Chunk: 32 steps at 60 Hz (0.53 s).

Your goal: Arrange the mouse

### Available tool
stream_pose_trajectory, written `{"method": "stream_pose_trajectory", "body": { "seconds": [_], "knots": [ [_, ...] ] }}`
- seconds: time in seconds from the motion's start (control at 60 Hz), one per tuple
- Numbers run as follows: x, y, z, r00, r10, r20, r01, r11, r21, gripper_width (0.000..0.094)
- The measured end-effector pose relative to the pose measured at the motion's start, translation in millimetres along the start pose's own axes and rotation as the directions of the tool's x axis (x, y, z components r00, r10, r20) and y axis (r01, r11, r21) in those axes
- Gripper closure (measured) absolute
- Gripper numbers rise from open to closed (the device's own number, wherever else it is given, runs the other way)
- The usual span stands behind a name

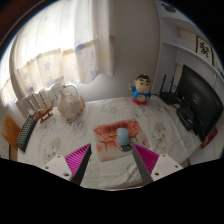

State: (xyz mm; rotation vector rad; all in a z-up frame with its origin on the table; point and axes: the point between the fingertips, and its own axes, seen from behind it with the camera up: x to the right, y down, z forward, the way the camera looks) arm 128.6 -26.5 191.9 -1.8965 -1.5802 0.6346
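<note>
A: Which step is this?

B: The approach, I think. The gripper (111, 158) hovers above the near edge of the table (60, 140), its fingers apart with nothing between them. The magenta pads (77, 157) face each other across an empty gap.

A: And the mouse?

B: Just beyond the fingers, near the middle of the tabletop: a small light blue mouse (123, 137) resting on a reddish-orange mouse pad (107, 133), towards that pad's right side. It is not yet gripped.

A: So what does the next move call for?

B: Probably easing forward and down until the fingers straddle the mouse, then closing on its sides. The body looks rounded, so a centred grip would matter.

A: Any containers?

B: A clear glass jug (68, 102) stands towards the far left of the tabletop; I cannot tell what is in it. A wooden rack (41, 105) sits beside it, contents unclear.

A: Anything else?

B: A blue cartoon figurine (141, 90) at the far edge, and a dark monitor (197, 98) along the right edge.
</note>
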Motion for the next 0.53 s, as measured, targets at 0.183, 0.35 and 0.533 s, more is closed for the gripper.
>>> {"method": "stream_pose_trajectory", "body": {
  "seconds": [0.183,0.35,0.533],
  "knots": [
    [-34,19,-36,0.999,-0.033,0.038,0.033,0.999,-0.005,0.0091],
    [-39,24,-44,0.998,-0.057,0.033,0.057,0.998,0.004,0.0093],
    [-47,24,-43,0.995,-0.089,0.041,0.089,0.996,0.010,0.0092]
  ]
}}
